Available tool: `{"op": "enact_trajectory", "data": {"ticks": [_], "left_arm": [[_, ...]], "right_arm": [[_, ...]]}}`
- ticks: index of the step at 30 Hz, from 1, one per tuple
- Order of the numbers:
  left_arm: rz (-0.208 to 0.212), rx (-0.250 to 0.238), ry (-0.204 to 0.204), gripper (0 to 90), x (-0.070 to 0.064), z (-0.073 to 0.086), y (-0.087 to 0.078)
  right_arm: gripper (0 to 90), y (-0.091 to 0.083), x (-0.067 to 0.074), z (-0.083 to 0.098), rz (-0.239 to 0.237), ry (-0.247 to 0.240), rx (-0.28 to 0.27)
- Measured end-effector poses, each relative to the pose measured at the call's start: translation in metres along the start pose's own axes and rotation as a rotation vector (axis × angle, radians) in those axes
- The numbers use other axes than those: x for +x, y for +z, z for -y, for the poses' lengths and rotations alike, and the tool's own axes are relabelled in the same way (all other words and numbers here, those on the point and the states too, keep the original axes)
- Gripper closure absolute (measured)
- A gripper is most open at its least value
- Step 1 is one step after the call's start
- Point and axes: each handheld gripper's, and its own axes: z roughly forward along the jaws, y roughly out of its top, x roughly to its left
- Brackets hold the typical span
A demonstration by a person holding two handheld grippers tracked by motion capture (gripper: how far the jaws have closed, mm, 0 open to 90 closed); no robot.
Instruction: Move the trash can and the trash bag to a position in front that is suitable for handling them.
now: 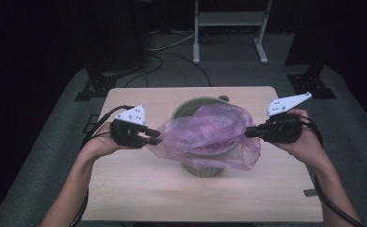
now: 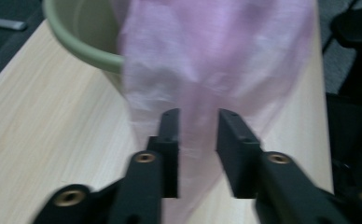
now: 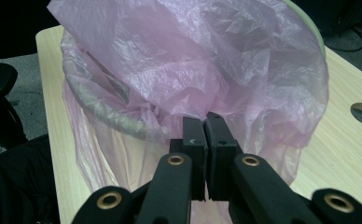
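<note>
Right gripper jaws clenched on pink bag, left gripper jaws apart (bag between), green bin.

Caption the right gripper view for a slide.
Right gripper pinching the pink plastic bag draped over the green bin's rim on a wooden table.

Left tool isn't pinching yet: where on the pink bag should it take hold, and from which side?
Grip the pink bag at its loose edge hanging outside the green bin, coming level from the bin's left. That film already lies between the left tool pads, mirroring the right tool pinch.
</note>
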Motion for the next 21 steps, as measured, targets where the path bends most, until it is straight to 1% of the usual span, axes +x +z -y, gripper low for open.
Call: {"op": "enact_trajectory", "data": {"ticks": [1, 3, 4, 5, 6, 7, 8, 10, 11, 12, 13, 14, 15, 16, 17, 18, 19, 20, 21], "left_arm": [[0.009, 0.001, 0.000, 61.3, -0.004, 0.001, -0.002], [0.002, 0.005, 0.011, 55.5, -0.008, 0.002, -0.004], [0.005, 0.017, 0.010, 52.2, -0.010, 0.003, -0.005], [0.002, 0.022, 0.009, 47.3, -0.012, 0.003, -0.005], [-0.003, 0.027, 0.009, 46.4, -0.013, 0.004, -0.004], [-0.018, 0.036, 0.014, 43.5, -0.015, 0.005, -0.003], [-0.027, 0.042, 0.016, 37.3, -0.016, 0.005, -0.002], [-0.035, 0.051, 0.017, 36.1, -0.017, 0.006, -0.001], [-0.050, 0.058, 0.022, 35.3, -0.018, 0.007, 0.001], [-0.070, 0.067, 0.023, 32.4, -0.018, 0.007, 0.003], [-0.080, 0.070, 0.025, 32.6, -0.019, 0.007, 0.004], [-0.098, 0.075, 0.025, 33.8, -0.018, 0.006, 0.007], [-0.111, 0.079, 0.023, 37.9, -0.018, 0.006, 0.008], [-0.144, 0.105, 0.038, 47.3, -0.017, 0.004, 0.014], [-0.144, 0.105, 0.038, 55.5, -0.017, 0.004, 0.014], [-0.151, 0.105, 0.052, 55.5, -0.017, 0.003, 0.016], [-0.147, 0.099, 0.052, 65.3, -0.016, 0.002, 0.017], [-0.150, 0.098, 0.064, 77.1, -0.016, 0.000, 0.019], [-0.150, 0.098, 0.064, 82.0, -0.016, 0.000, 0.019]], "right_arm": [[88.5, 0.000, 0.001, 0.000, -0.001, -0.001, 0.000], [88.5, 0.000, 0.002, 0.000, -0.002, 0.000, 0.000], [88.5, 0.000, 0.002, 0.000, -0.003, 0.000, -0.001], [88.5, 0.000, 0.003, 0.000, -0.004, -0.001, -0.004], [88.3, 0.001, 0.004, 0.000, -0.004, -0.002, -0.007], [88.3, 0.000, 0.005, 0.000, -0.004, -0.003, -0.008], [88.3, 0.000, 0.006, 0.000, -0.005, -0.005, -0.012], [88.3, 0.000, 0.008, 0.001, -0.005, -0.005, -0.012], [88.3, -0.001, 0.009, 0.001, -0.003, -0.006, -0.014], [88.3, -0.001, 0.009, 0.002, -0.002, -0.002, -0.015], [88.3, -0.001, 0.009, 0.003, -0.002, 0.000, -0.018], [88.3, -0.001, 0.009, 0.004, -0.003, 0.002, -0.018], [88.3, -0.001, 0.009, 0.005, -0.001, 0.001, -0.021], [88.3, -0.001, 0.009, 0.006, -0.001, 0.005, -0.025], [88.3, -0.001, 0.009, 0.006, -0.001, 0.005, -0.025], [88.3, -0.001, 0.009, 0.006, -0.001, 0.006, -0.026], [88.3, -0.001, 0.009, 0.006, -0.001, 0.004, -0.030], [88.4, -0.002, 0.008, 0.005, 0.000, 0.004, -0.033], [88.4, -0.002, 0.008, 0.005, 0.000, 0.004, -0.033]]}}
